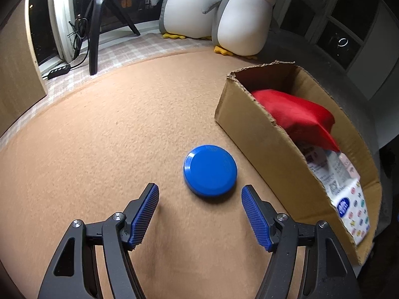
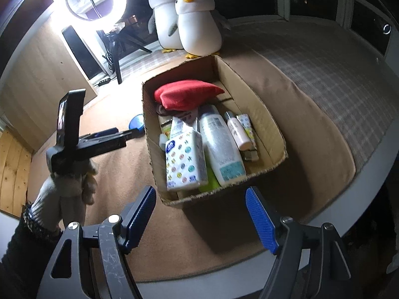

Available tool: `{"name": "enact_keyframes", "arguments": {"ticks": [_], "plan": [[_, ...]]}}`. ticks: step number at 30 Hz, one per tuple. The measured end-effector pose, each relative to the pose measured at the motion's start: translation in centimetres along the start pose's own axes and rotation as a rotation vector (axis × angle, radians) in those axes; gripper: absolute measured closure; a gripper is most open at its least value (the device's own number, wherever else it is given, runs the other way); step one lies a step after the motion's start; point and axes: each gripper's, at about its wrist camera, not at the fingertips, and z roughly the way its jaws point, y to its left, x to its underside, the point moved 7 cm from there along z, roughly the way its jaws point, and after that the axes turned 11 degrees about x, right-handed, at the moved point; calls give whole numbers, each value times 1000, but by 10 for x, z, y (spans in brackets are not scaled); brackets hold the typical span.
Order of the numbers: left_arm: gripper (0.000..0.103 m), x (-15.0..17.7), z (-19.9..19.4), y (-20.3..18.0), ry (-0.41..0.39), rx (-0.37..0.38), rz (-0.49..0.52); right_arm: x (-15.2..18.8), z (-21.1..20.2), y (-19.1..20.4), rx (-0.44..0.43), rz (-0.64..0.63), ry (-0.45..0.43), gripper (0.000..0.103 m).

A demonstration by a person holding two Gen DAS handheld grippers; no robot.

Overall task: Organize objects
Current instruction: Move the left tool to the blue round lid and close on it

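Left wrist view showed the left gripper (image 1: pixel 200 190) with its jaws apart and nothing between them, poised just short of the blue round lid (image 1: pixel 210 170), which lay flat on the tan blanket (image 1: pixel 99 137) just beside the near long wall of the cardboard box (image 1: pixel 264 147). To take the lid well, the fingers would probably have needed to straddle its rim from both sides and close low, since it looked thin and smooth and could slide on the cloth; the box wall sat close on one side and might have crowded the finger nearest it. Inside the box a red pouch (image 1: pixel 296 114) and a tissue pack (image 1: pixel 349 199) rose above the wall. Two penguin plush toys (image 1: pixel 239 17) stood beyond the far end of the box. Right wrist view showed the right gripper (image 2: pixel 200 200) also empty with jaws apart, hovering over the near end of the box, where a white bottle (image 2: pixel 219 144) and small tubes (image 2: pixel 239 132) lay beside the tissue pack. The box looked nearly full, so free room for the lid seemed scarce. A gloved hand (image 2: pixel 67 182) held the left gripper on the far side of the box from the checked cushion (image 2: pixel 336 87).
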Motion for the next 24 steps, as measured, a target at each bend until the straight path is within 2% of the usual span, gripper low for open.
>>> {"name": "enact_keyframes", "arguments": {"ticks": [17,20,22,23,24], "plan": [[32,-17,27,-1,-5,-64,94,12,1,-27,26,77,26,31],[36,-18,27,-3,-6,-73,110,12,1,-29,26,81,30,31],[43,-18,27,-4,-8,-75,117,11,2,-30,28,82,30,31],[49,-17,26,-5,-9,-75,120,11,1,-31,29,82,29,31],[49,-17,26,-5,-8,-77,123,11,1,-31,29,82,28,31]]}}
